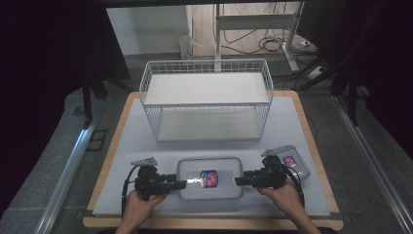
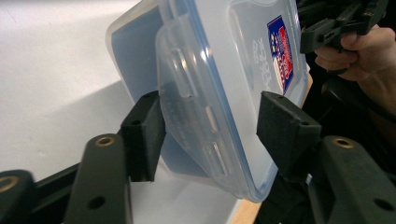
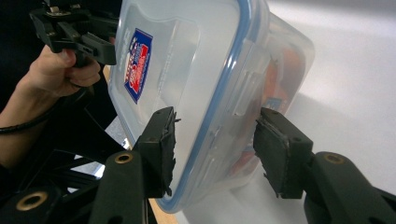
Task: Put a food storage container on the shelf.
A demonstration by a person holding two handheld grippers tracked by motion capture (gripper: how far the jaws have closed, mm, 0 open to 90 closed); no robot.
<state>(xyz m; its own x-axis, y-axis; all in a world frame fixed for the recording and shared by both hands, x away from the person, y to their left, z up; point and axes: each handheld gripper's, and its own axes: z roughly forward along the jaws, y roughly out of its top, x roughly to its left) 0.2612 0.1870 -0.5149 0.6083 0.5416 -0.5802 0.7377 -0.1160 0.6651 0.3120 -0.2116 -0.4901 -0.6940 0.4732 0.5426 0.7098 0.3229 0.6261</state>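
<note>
A clear plastic container point(image 1: 209, 178) with a blue-rimmed lid and a red and blue label lies flat near the front of the white mat. My left gripper point(image 1: 182, 184) comes in level from the left, and its pads press on the container point(image 2: 224, 70) at its left end clasp, one on the lid and one on the underside. My right gripper point(image 1: 238, 180) does the same from the right, with its jaws closed across the rim of the container point(image 3: 196, 60). In the left gripper view the right gripper point(image 2: 336, 28) shows at the far end.
A smaller lidded container point(image 1: 292, 163) with the same label sits just behind my right hand. A white wire basket shelf point(image 1: 207, 97) stands at the back of the mat point(image 1: 136, 141). The wooden table edge point(image 1: 209, 223) runs close under both hands.
</note>
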